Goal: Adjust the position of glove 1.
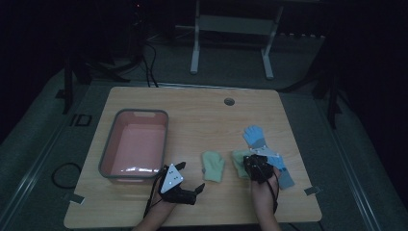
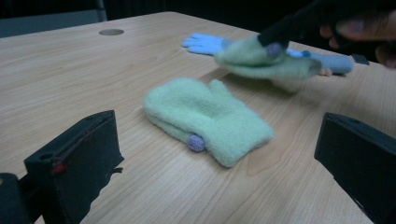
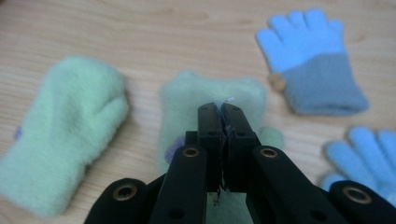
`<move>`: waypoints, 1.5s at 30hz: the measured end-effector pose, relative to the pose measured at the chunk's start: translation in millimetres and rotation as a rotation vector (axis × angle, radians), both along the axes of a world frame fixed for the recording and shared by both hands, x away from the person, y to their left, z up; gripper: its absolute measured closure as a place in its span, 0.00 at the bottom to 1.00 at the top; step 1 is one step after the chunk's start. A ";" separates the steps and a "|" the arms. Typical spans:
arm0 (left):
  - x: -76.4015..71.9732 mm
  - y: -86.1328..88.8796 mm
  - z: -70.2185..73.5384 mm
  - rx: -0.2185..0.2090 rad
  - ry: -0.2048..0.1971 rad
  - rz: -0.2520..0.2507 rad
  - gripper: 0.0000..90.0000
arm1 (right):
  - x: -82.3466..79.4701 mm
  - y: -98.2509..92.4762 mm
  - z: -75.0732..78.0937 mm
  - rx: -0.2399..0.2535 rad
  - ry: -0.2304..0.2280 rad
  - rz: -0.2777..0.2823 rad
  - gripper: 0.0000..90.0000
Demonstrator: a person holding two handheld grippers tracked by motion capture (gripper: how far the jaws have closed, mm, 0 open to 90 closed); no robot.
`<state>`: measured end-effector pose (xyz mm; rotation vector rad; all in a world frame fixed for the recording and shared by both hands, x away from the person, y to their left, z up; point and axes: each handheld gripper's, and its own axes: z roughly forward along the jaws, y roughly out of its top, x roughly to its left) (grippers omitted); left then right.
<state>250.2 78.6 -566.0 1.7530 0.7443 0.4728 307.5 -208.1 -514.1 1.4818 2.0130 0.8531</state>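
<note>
My right tool [image 3: 219,109] is pinching a fuzzy green mitten [image 3: 212,98], lifted just off the wood-grain bench [image 1: 202,108]. Its fleecy twin [image 2: 205,119] lies flat before my left tool [image 2: 215,154], jaws spread.

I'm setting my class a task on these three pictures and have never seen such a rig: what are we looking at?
A person sits at a wooden table with a hand-held gripper in each hand. One picture looks down from above; the other two come from cameras riding on each tool. The left hand-held gripper is open and holds nothing. The right hand-held gripper is shut on a green mitten, lifted slightly. Its twin mitten lies flat, two blue gloves lie to the right, and a pink bin stands left.
</note>
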 end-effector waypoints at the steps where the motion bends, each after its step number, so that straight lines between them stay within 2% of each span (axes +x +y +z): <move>1: -0.1 0.0 0.0 -0.001 0.001 0.000 0.00 | -0.6 0.8 -3.9 0.001 0.003 -0.008 0.97; 4: -0.2 0.2 0.0 0.001 -0.001 0.002 0.01 | -2.3 3.6 -18.6 0.005 0.024 -0.014 0.97; 6: -0.2 0.1 0.0 0.001 -0.001 0.002 0.01 | -1.7 5.5 -29.4 0.005 0.054 -0.006 0.95; 7: -0.3 0.0 0.0 0.001 -0.001 0.002 0.01 | -2.6 6.1 -32.7 0.004 0.046 -0.006 0.95; 9: -0.2 -0.2 0.0 0.002 -0.001 0.003 0.01 | -3.0 6.5 -32.7 -0.002 0.041 0.000 0.93; 12: 0.1 -0.1 0.0 0.002 0.002 0.004 0.01 | -1.1 3.5 -31.6 0.023 0.055 0.009 0.88; 14: 0.1 -0.1 0.0 0.002 0.002 0.004 0.01 | -0.7 2.9 -30.0 0.018 0.054 0.020 0.84; 15: 0.1 -0.1 0.0 0.002 0.002 0.003 0.01 | 0.3 0.7 -23.5 0.024 0.062 0.057 0.79; 17: 0.4 -0.2 0.1 0.003 0.003 0.001 0.01 | 2.1 -3.3 -16.8 0.019 0.058 0.096 0.74; 19: 0.3 -0.3 0.1 0.004 0.004 0.001 0.01 | 3.2 -6.2 -13.4 0.014 0.055 0.111 0.74; 20: 0.3 -0.3 0.1 0.004 0.004 0.000 0.01 | 6.6 -13.8 -7.2 0.005 0.044 0.163 0.73; 21: 0.2 -0.4 0.1 0.004 0.003 0.001 0.01 | 6.6 -13.8 -7.2 0.005 0.044 0.163 0.73; 22: 0.2 -0.5 0.1 0.004 0.003 0.002 0.01 | 8.5 -18.2 -4.7 -0.001 0.037 0.187 0.73; 24: 0.2 -0.8 0.1 0.007 0.002 0.003 0.01 | 15.4 -31.6 2.5 -0.004 0.031 0.271 0.73; 26: 0.1 -0.8 0.0 0.008 0.002 0.004 0.01 | 15.4 -31.6 2.5 -0.004 0.031 0.271 0.73; 27: 0.0 -0.9 0.0 0.009 0.000 0.005 0.01 | 19.0 -41.1 9.1 -0.009 0.013 0.345 0.73; 28: 0.0 -1.0 0.1 0.010 0.001 0.006 0.01 | 20.3 -43.3 11.2 -0.012 0.014 0.354 0.72; 30: 0.0 -1.0 0.1 0.010 0.001 0.007 0.01 | 22.0 -45.5 14.5 -0.018 -0.001 0.409 0.71; 31: 0.0 -1.0 0.1 0.010 0.001 0.007 0.01 | 22.0 -45.5 14.5 -0.018 -0.001 0.409 0.71; 32: -0.2 -1.0 0.1 0.011 -0.001 0.007 0.01 | 22.5 -45.5 14.3 -0.022 -0.005 0.445 0.70; 33: -0.5 -1.0 0.1 0.011 -0.004 0.008 0.01 | 22.6 -45.4 13.2 -0.016 0.002 0.456 0.70; 35: -0.8 -1.0 0.1 0.011 -0.007 0.010 0.01 | 21.6 -43.9 8.4 -0.025 0.007 0.469 0.69; 37: -1.0 -0.9 0.0 0.009 -0.009 0.013 0.01 | 19.7 -43.3 2.8 -0.011 0.014 0.475 0.69; 42: -1.1 -0.5 -0.1 0.003 -0.009 0.015 0.01 | 10.6 -40.3 -12.9 -0.010 0.013 0.464 0.66; 45: -1.0 -0.3 -0.1 0.003 -0.010 0.011 0.01 | 9.3 -39.8 -16.2 -0.021 0.013 0.460 0.65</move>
